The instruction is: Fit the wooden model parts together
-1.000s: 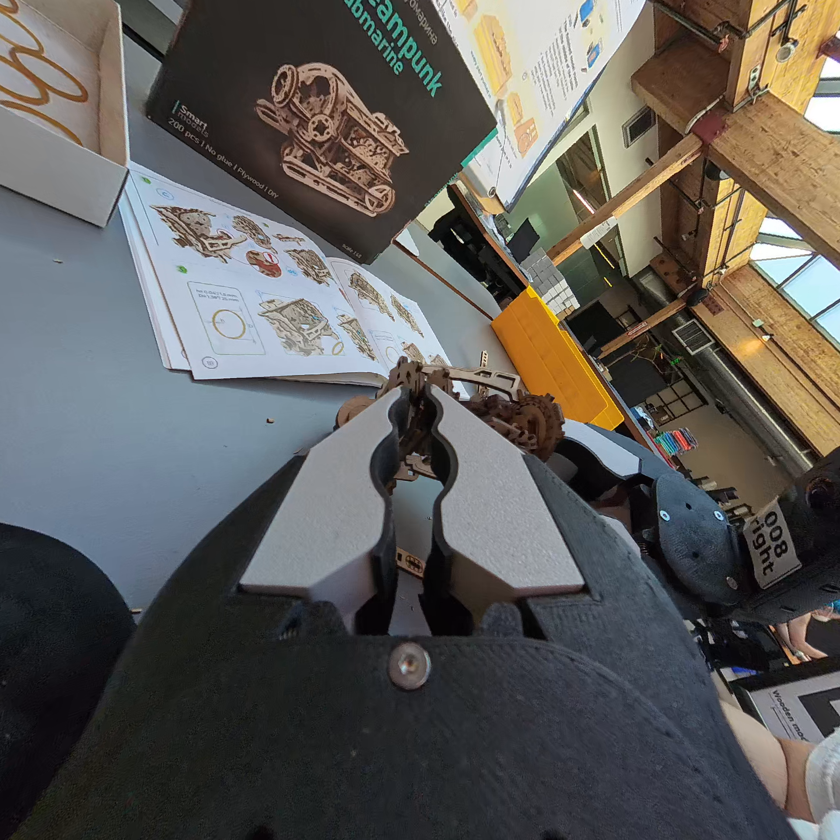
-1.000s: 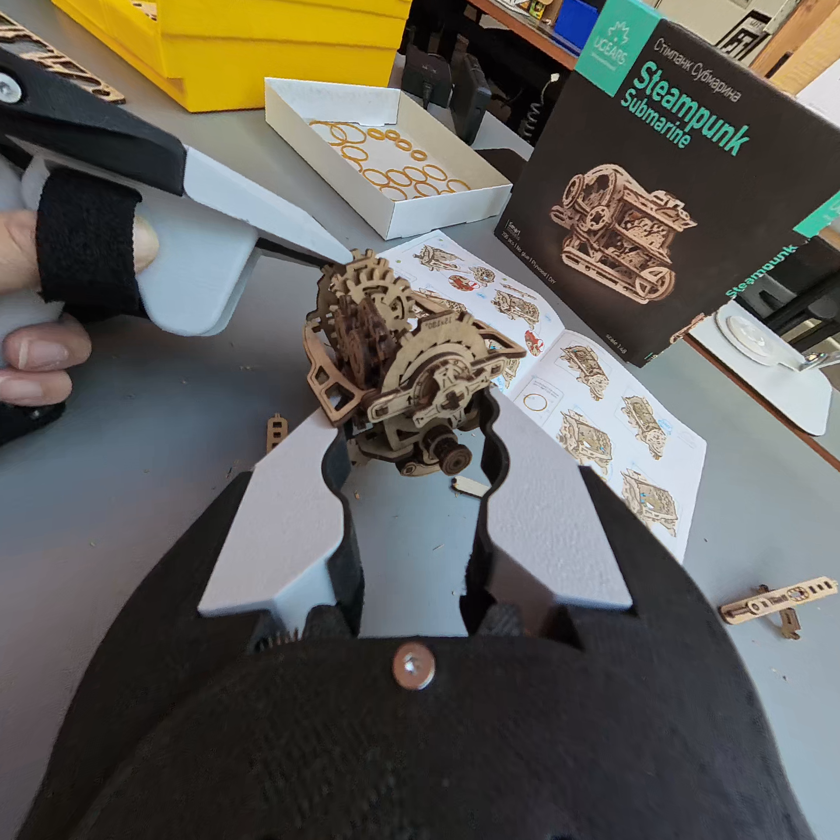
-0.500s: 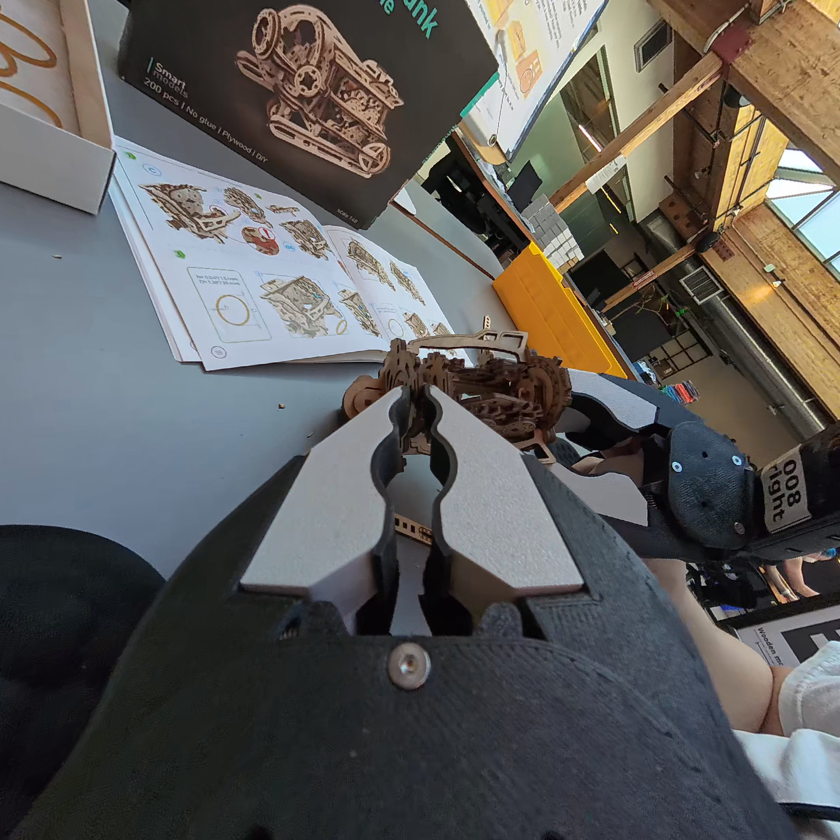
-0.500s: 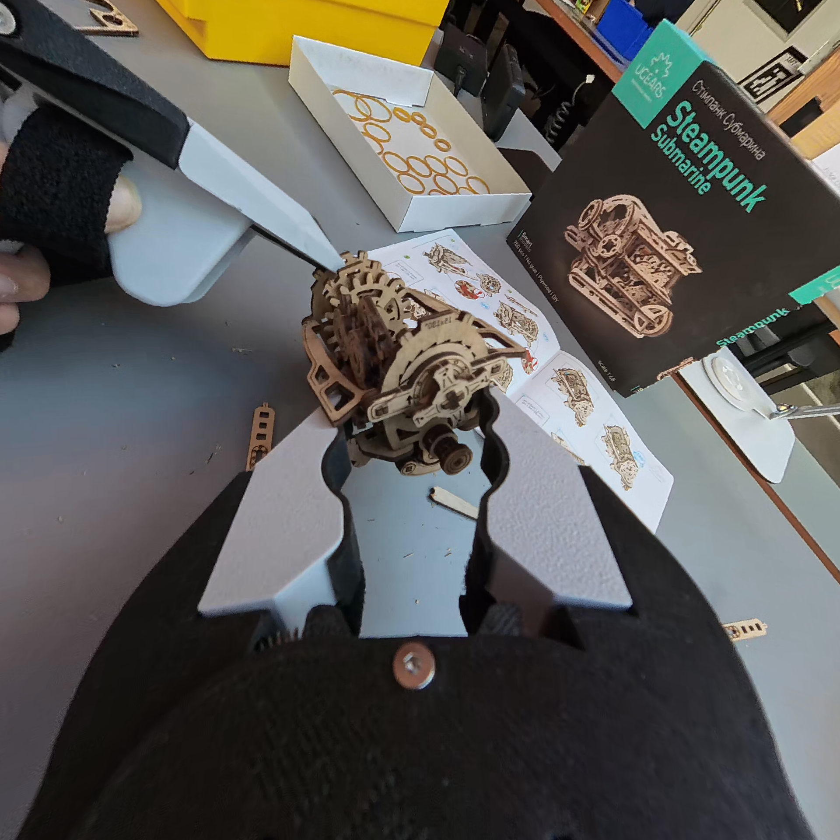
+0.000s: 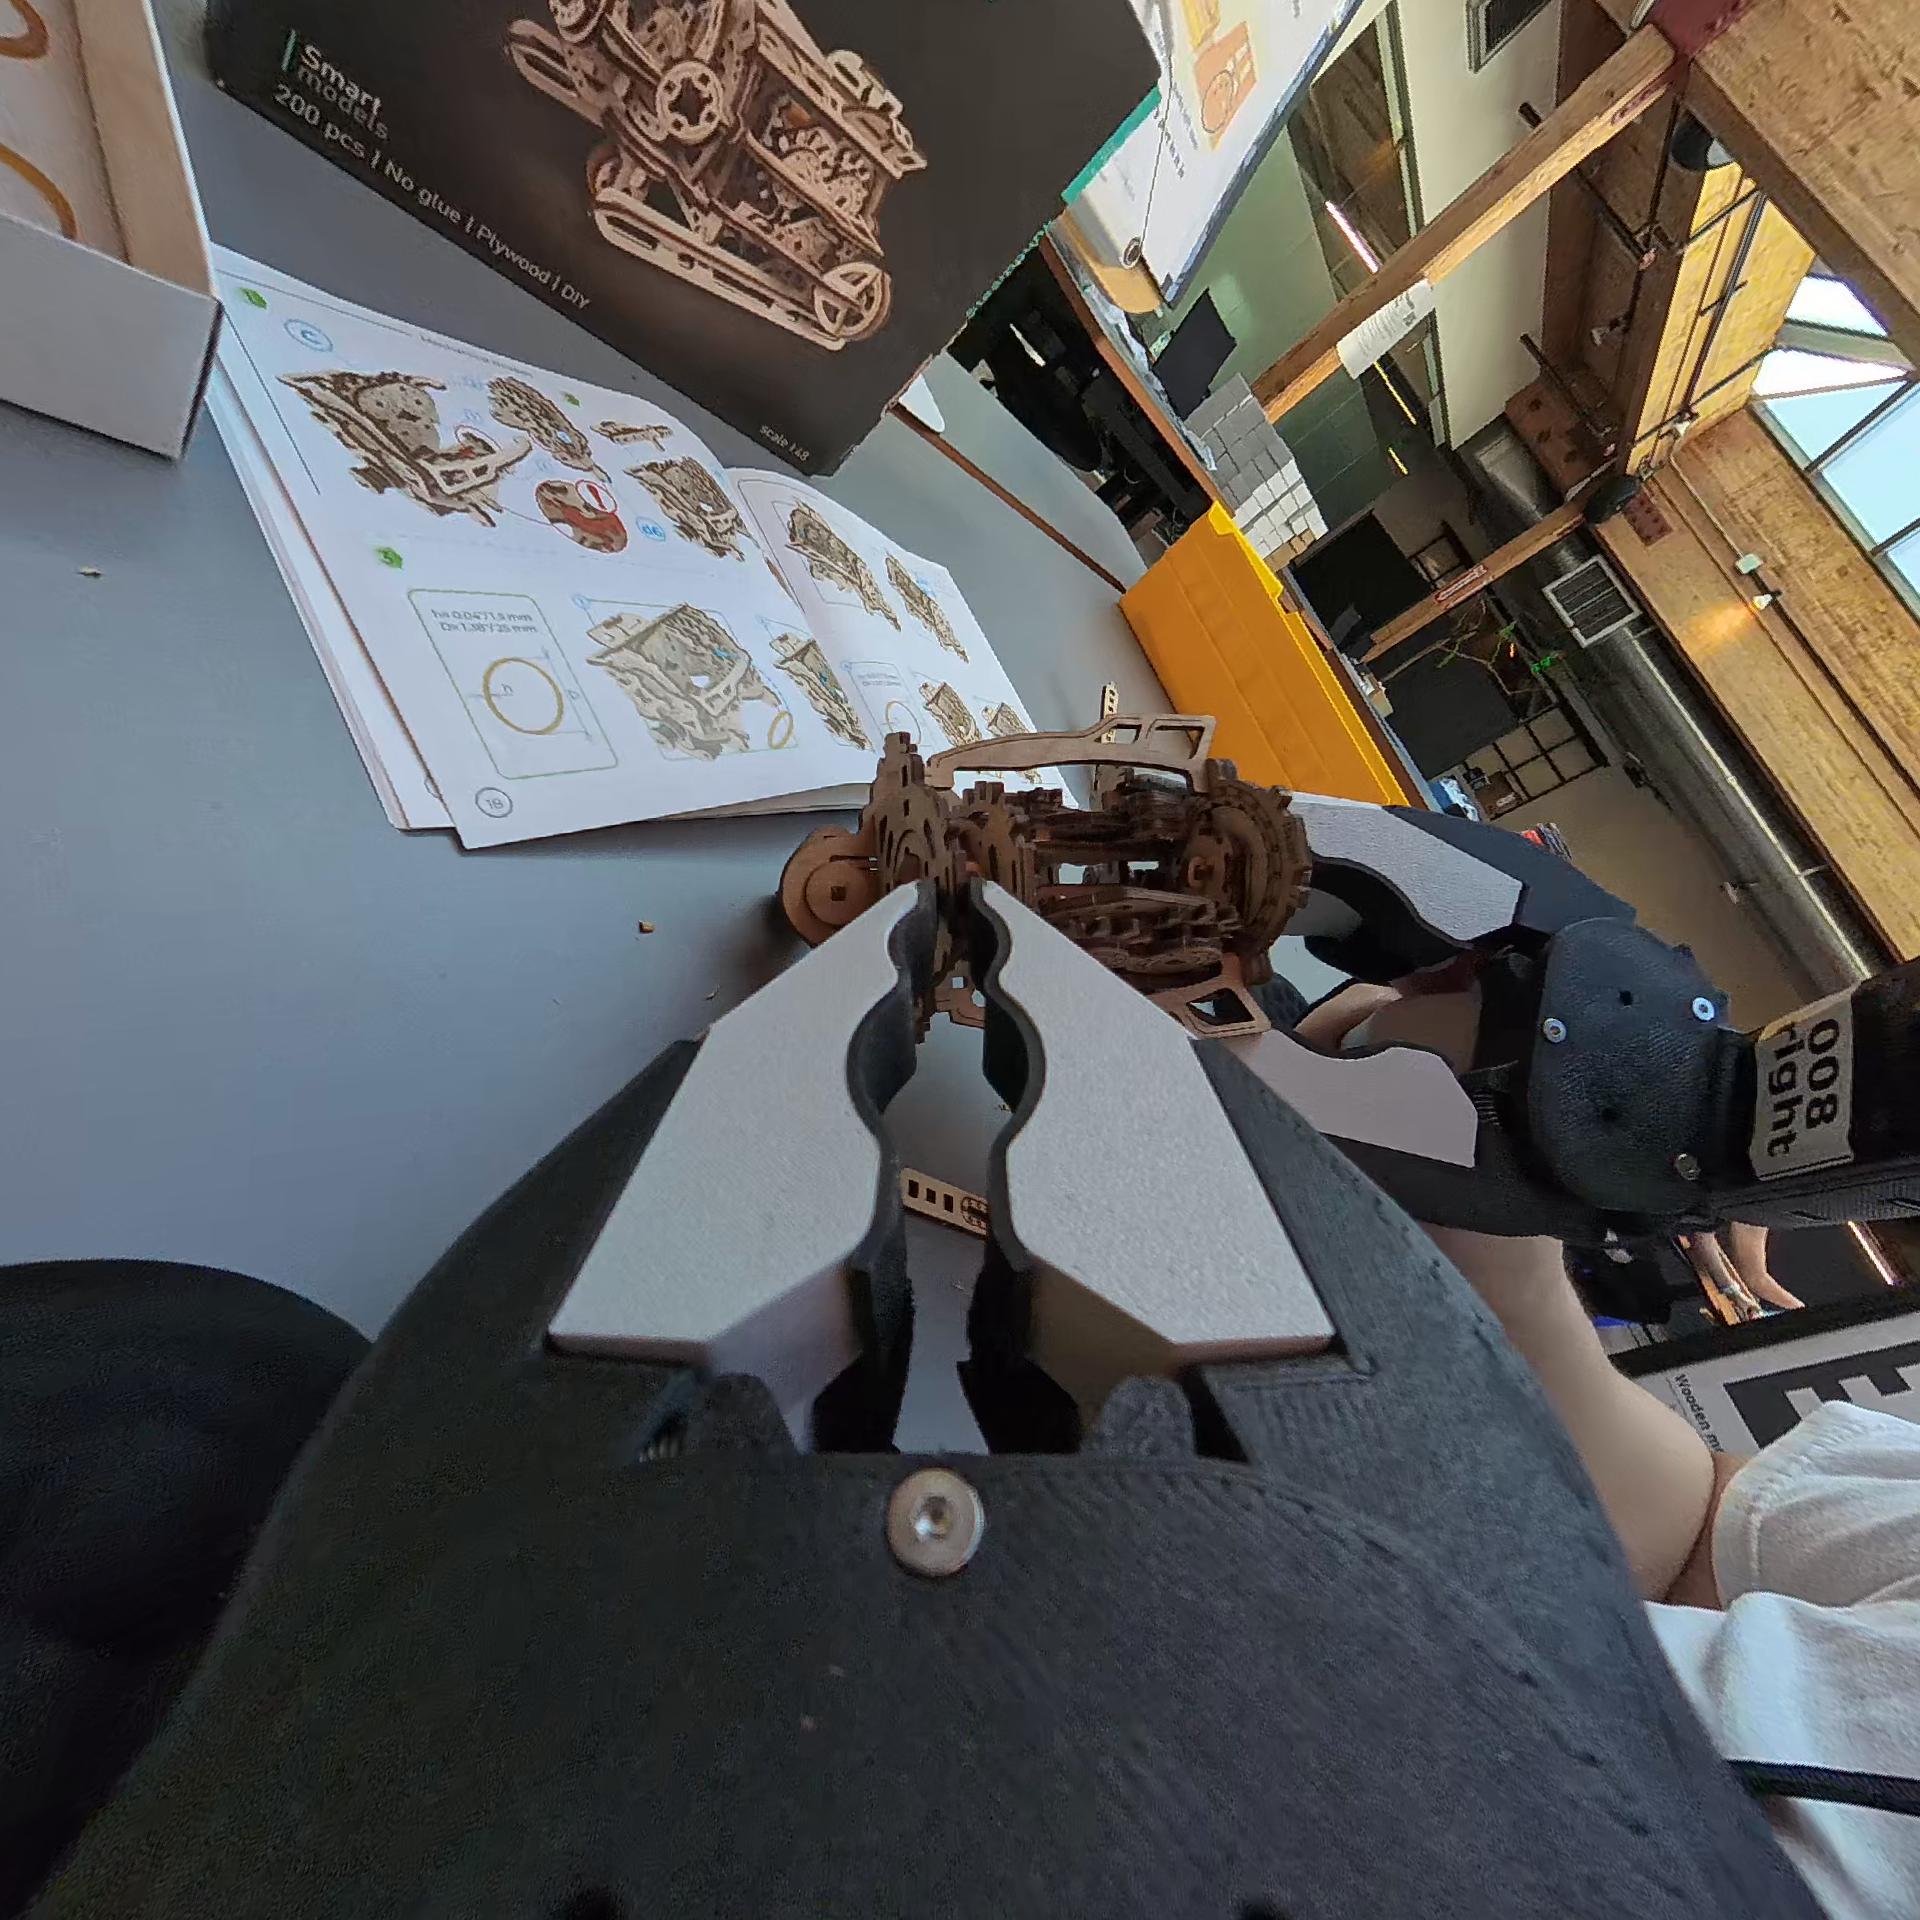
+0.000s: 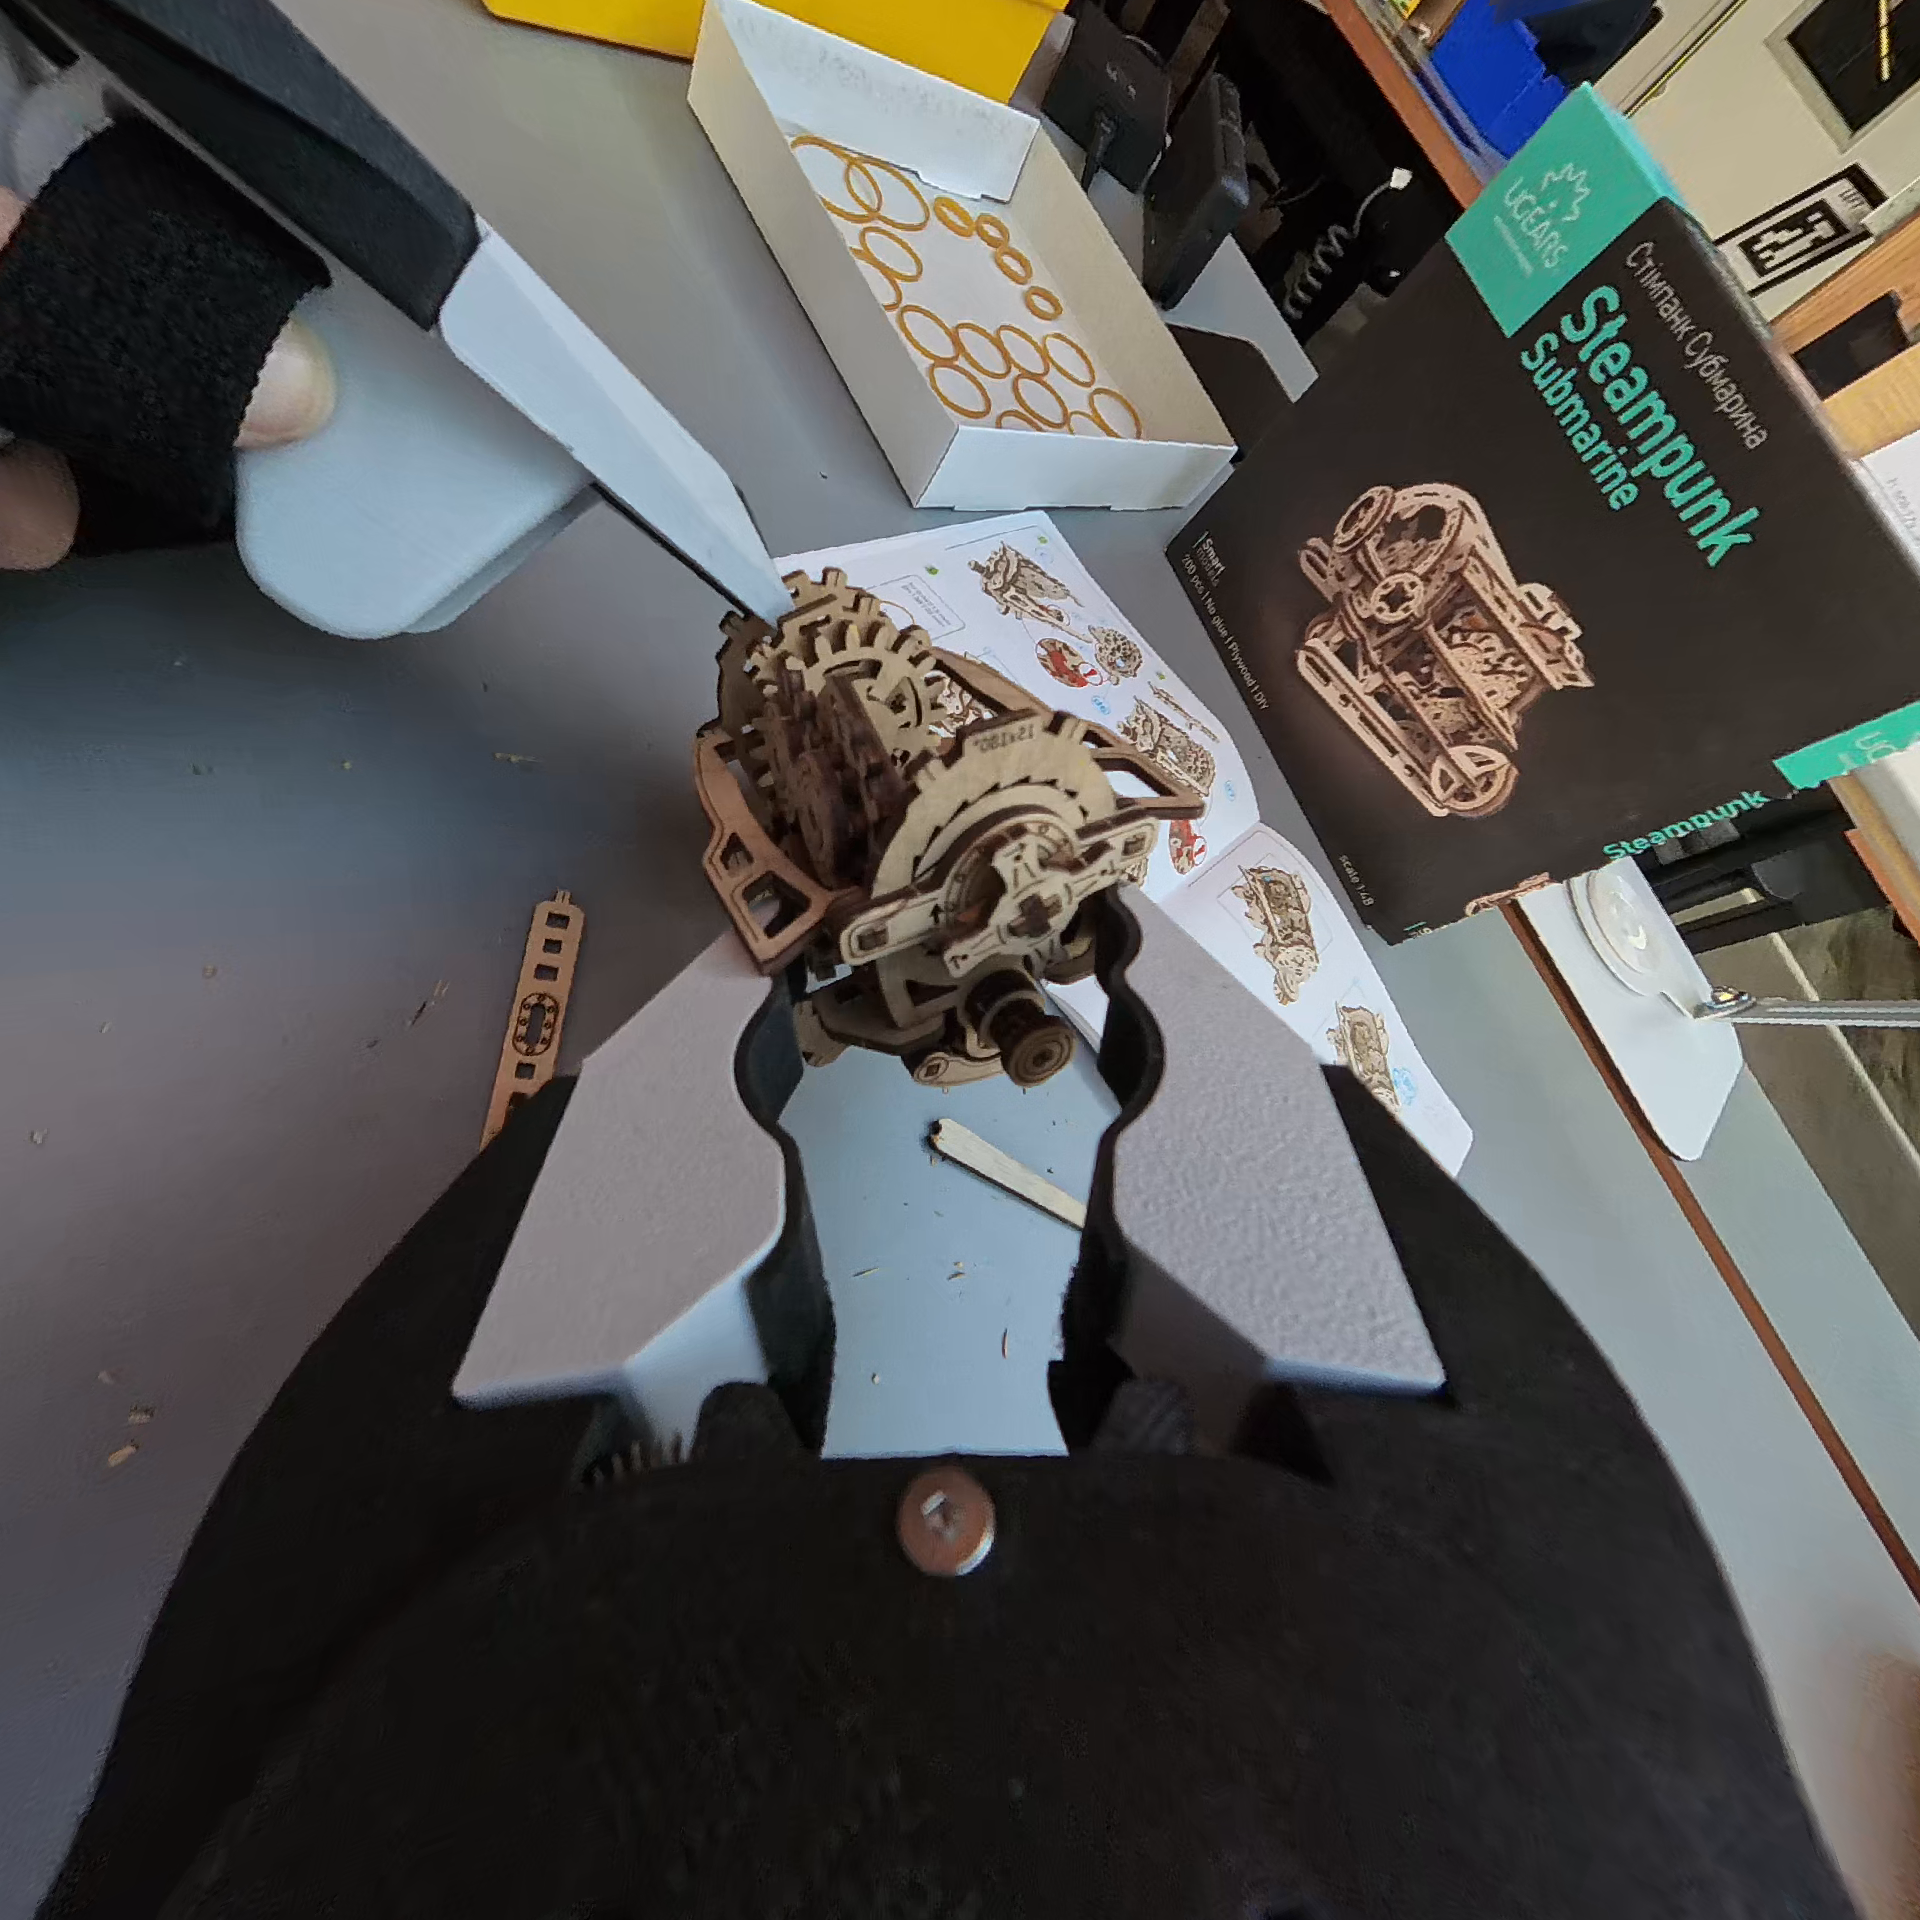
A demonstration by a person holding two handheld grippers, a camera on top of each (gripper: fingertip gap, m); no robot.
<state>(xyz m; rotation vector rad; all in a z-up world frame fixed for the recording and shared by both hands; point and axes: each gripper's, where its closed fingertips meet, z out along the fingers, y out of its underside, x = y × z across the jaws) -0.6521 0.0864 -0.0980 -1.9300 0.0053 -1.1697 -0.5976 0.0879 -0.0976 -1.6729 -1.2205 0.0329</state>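
Note:
A wooden gear model [image 6: 935, 831] is held above the grey table [image 6: 260, 831]. My right gripper [image 6: 945, 951] is shut on its lower end, jaws wide apart around it. My left gripper [image 5: 951, 902] is shut on a thin toothed edge at the model's [image 5: 1091, 862] other end, jaws almost together. In the right wrist view the left gripper [image 6: 764, 597] comes in from the upper left and pinches the top gear. In the left wrist view the right gripper [image 5: 1288, 935] holds the model from the right.
An open instruction booklet [image 5: 540, 644] lies behind the model, with a black product box [image 6: 1558, 582] propped beyond it. A white box of rubber rings [image 6: 966, 291] and a yellow bin [image 5: 1247, 665] stand nearby. A loose wooden strip [image 6: 535, 1013] and a small stick [image 6: 1003, 1169] lie on the table. Left tips to right tips: about 6 cm. From my right tips it is roughly 9 cm to the small stick [image 6: 1003, 1169]; from my left, 15 cm.
Both grippers have moved together with the model, closer to the booklet and the black box. Both holds on the model look the same.

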